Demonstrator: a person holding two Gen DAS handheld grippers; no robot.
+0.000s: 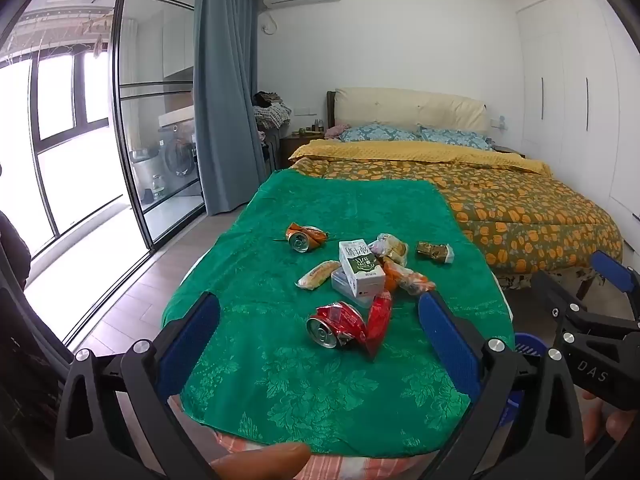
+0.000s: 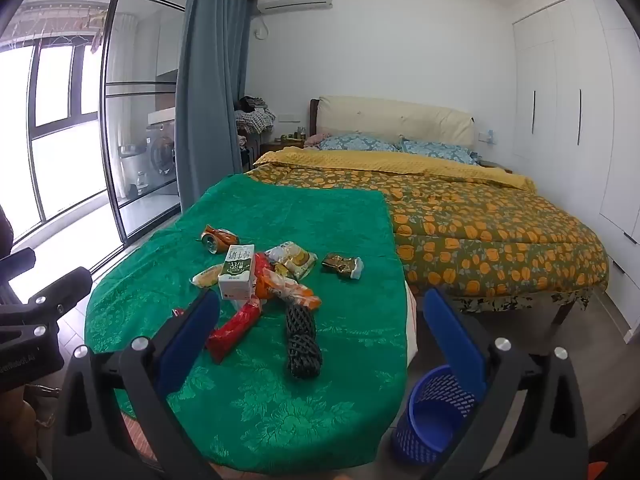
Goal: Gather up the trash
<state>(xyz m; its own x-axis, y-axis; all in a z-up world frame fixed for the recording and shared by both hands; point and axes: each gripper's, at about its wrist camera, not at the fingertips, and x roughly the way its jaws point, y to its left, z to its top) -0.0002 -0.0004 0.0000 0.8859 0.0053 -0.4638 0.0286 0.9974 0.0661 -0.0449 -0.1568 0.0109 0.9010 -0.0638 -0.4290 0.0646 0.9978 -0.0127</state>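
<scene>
Trash lay heaped at the middle of the table, and I counted it; two crushed cans, the red can (image 1: 336, 326) nearest me and the orange can (image 1: 304, 237) at eleven o'clock from the pile; one upright milk carton (image 1: 360, 268), boxy and white with a green panel; one shiny red wrapper (image 1: 379, 326) touching the red can; one pale bun packet (image 1: 318, 275) at nine o'clock from the carton; one dark foil packet (image 1: 435, 252) at two o'clock; one black foam net sleeve (image 2: 302, 344), rolled and ribbed, at five o'clock; crinkled clear bags (image 2: 292, 258) behind the carton I could not count. One blue basket (image 2: 434, 414), perforated plastic, stood on the floor at four o'clock off the table's corner. I held the left gripper (image 1: 320, 338) with its blue pads spread wide, clamping nothing; the right gripper (image 2: 320, 338) was likewise spread and bare. The green cloth (image 1: 340, 208), a floral damask, covered the table; one bed (image 1: 500, 200) with an orange-patterned quilt stood beyond, glass doors (image 1: 152, 120) at ten o'clock.
</scene>
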